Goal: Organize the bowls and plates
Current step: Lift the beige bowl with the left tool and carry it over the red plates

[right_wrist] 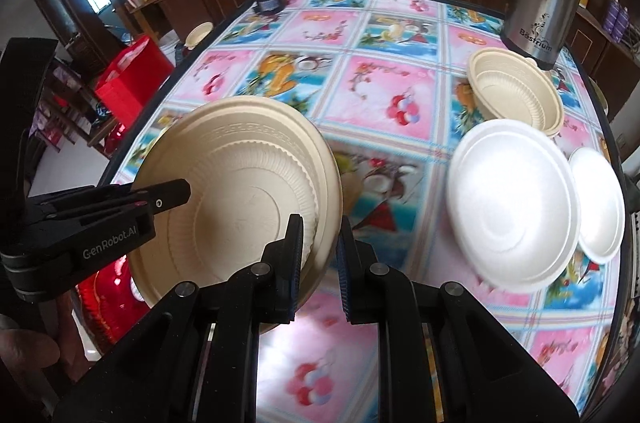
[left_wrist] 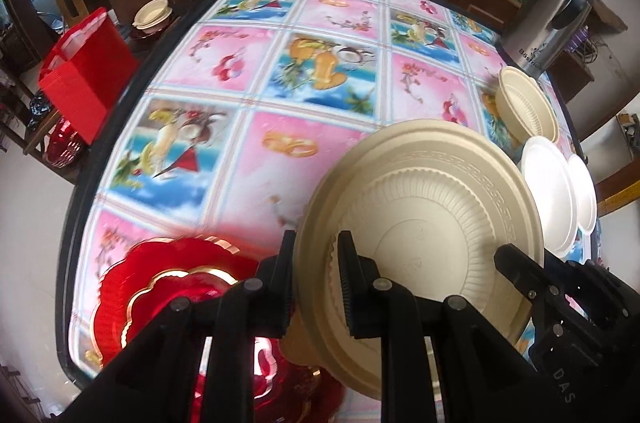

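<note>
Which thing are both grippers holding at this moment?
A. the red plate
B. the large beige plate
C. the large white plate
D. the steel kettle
B: the left gripper and the right gripper each close on the rim of the large beige plate, which is tilted above the table.

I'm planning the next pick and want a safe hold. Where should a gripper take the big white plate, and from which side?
Grip the big white plate by its thin rim at the near edge, coming in low from the front. It lies flat on the table, so only the rim offers a pinch. The small white plate touches or overlaps its right side and the beige bowl crowds the far side; the near edge looks free.
</note>
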Tool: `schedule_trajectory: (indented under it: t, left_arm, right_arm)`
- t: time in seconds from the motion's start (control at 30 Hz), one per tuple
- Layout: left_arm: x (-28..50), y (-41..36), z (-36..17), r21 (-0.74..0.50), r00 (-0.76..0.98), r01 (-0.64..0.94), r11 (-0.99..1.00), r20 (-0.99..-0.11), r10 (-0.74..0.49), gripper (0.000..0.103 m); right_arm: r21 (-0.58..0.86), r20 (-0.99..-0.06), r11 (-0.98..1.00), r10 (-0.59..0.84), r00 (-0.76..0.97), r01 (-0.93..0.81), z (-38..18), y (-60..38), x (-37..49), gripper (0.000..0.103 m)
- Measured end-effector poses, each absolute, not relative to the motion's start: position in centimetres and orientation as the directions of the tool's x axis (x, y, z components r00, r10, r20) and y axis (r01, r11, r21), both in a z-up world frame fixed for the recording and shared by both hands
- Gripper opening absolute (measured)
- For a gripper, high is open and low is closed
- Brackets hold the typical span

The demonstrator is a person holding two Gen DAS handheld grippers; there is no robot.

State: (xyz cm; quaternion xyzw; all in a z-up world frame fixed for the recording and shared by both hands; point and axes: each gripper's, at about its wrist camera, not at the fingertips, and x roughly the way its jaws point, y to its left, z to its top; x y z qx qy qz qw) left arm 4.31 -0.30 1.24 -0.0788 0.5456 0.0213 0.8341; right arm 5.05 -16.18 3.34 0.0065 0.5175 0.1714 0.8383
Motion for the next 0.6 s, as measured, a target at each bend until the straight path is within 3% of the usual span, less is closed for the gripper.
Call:
schedule_trajectory:
  t: [0.6]
  left_arm:
    - [-2.1,6.1,1.5,-0.094,0.412,-0.161,0.983,-0.911,-0.02,0.019]
  right_arm:
    - [0.174,-0.865,0.91,0.324,0.383,-0.376,3.9,-9.2,-1.3,0.016]
